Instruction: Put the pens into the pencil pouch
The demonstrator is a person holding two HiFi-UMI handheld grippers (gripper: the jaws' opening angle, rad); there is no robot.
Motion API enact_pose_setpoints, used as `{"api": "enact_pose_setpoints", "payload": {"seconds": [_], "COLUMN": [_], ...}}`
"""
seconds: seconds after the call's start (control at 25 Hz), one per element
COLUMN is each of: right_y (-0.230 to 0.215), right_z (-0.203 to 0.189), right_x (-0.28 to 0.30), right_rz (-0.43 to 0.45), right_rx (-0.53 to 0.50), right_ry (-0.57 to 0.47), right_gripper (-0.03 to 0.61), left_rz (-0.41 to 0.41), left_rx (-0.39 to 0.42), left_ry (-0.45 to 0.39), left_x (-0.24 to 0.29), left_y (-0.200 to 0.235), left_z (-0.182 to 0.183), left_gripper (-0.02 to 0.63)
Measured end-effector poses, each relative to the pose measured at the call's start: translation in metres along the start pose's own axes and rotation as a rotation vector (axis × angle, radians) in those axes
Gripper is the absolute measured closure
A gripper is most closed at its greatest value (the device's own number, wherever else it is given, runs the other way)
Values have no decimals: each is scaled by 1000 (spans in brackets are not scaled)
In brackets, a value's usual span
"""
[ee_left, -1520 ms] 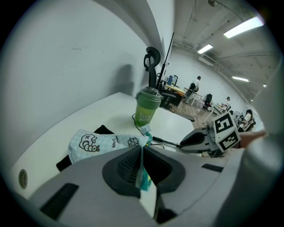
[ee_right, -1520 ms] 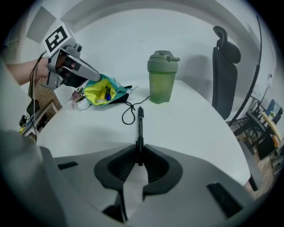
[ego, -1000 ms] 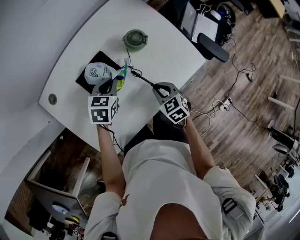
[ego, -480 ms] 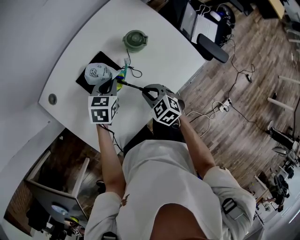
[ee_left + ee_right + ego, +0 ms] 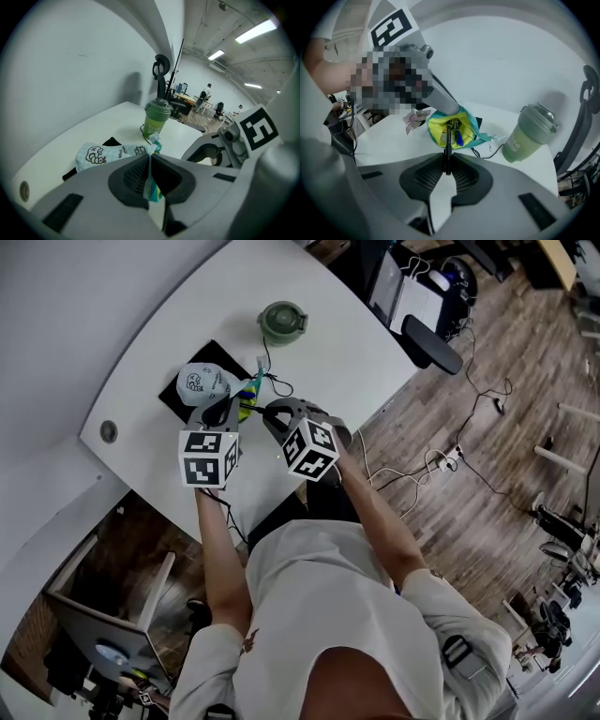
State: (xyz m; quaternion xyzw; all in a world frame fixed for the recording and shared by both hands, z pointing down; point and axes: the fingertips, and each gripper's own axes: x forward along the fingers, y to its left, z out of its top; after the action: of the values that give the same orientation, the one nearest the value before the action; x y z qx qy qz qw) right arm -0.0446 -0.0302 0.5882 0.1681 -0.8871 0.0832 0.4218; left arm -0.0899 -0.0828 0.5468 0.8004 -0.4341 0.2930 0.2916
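A black pen (image 5: pixel 448 143) is clamped between the closed jaws of the right gripper (image 5: pixel 447 165). Its far end points to 12 o'clock, over the yellow lining in the open mouth of the pencil pouch (image 5: pixel 437 130), where a blue pen (image 5: pixel 459 137) already lies. The left gripper (image 5: pixel 150 164) is shut on the pouch's edge fabric. The pouch lies on a black mat (image 5: pixel 171 404) on the white table (image 5: pixel 159 324). In the head view a green cup (image 5: pixel 281 322) stands at the pouch's 1 o'clock.
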Motion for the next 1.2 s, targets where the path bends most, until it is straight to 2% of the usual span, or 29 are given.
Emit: {"api": "enact_pose_setpoints", "payload": {"seconds": [0.32,0.76,1.2], "right_y": [-7,-9,-10], "right_z": [37,62,52], "right_x": [16,37,46], "right_rz": [-1,3,-5], "right_rx": [2,46,83], "right_ry": [-46,-105,-127], "right_gripper": [520,522,517], "left_rz": [-20,-26,-25], "left_rx": [-17,-39,-27], "left_ry": [-15,-27,-2], "left_x": [-5,-8,1], "left_y": [-2,2,0], "left_z": [3,4,-2], "left_gripper": [606,606,604]}}
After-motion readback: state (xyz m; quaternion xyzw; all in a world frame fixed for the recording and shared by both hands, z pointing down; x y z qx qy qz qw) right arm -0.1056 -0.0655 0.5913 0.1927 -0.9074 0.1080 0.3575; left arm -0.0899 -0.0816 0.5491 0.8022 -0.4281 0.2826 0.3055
